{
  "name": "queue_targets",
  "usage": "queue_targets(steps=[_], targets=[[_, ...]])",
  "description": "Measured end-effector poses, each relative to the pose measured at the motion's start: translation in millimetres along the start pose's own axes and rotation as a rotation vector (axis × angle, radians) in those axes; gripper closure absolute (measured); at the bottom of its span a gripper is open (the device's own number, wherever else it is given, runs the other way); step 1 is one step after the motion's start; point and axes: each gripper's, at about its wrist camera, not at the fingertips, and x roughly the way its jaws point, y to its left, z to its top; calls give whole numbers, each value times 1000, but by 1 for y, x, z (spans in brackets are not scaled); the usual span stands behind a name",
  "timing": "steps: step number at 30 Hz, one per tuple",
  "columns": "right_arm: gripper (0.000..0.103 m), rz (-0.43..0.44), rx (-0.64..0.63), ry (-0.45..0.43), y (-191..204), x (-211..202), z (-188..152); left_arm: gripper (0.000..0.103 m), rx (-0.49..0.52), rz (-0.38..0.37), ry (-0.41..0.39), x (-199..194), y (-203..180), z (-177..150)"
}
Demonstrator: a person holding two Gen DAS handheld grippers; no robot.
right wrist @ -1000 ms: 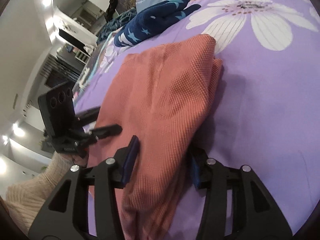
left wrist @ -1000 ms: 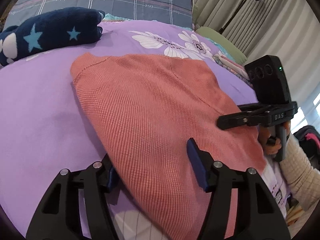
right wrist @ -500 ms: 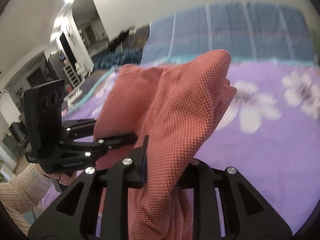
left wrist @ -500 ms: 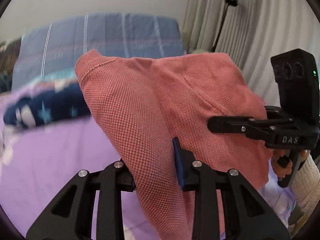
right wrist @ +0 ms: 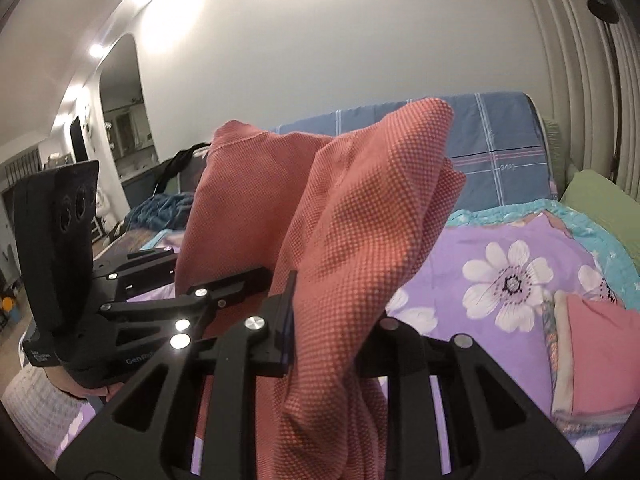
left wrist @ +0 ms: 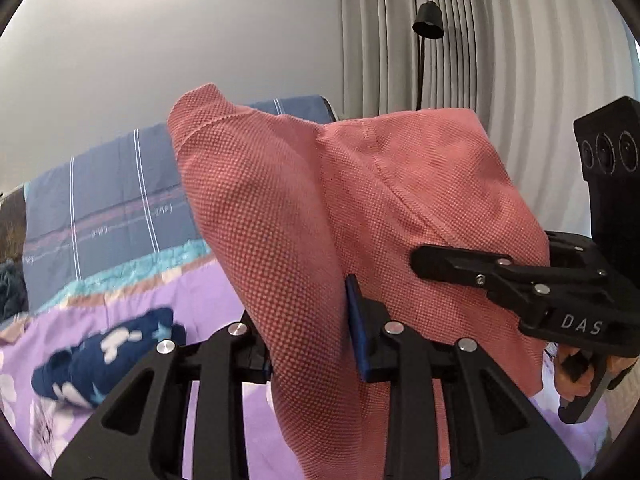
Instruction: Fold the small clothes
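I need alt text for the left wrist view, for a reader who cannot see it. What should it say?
The left gripper is shut on a fold of a salmon-red knitted garment held up above a purple flowered bedspread. At right, the right gripper grips the same garment. A navy star-patterned cloth lies on the bed; behind are grey curtains.

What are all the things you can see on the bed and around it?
knit garment: one, coral, held up over the bed by both grippers
bedspread: one, purple with white flowers
star cloth: one, navy, bundled on the bedspread
folded clothes: small pile, pink on top, right bed edge
pillow: one, green
floor lamp: one, black, by curtains
left gripper: black, shut on garment
right gripper: black, shut on garment
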Motion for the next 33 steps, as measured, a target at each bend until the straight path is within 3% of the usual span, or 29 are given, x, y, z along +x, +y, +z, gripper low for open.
queue_targets(steps=[8,17,30,33], targets=[[81,-28,19,3,-42,50,21,73,57,66,20,55,3,20],[81,-78,50,38,-81,123,24,73,42,129,71,128,23,26],[81,-126,113,75,-128,189,17,73,-34,154,112,203,39,17],[80,-153,118,114,-139,211,7,63,-46,195,148,225,40,6]])
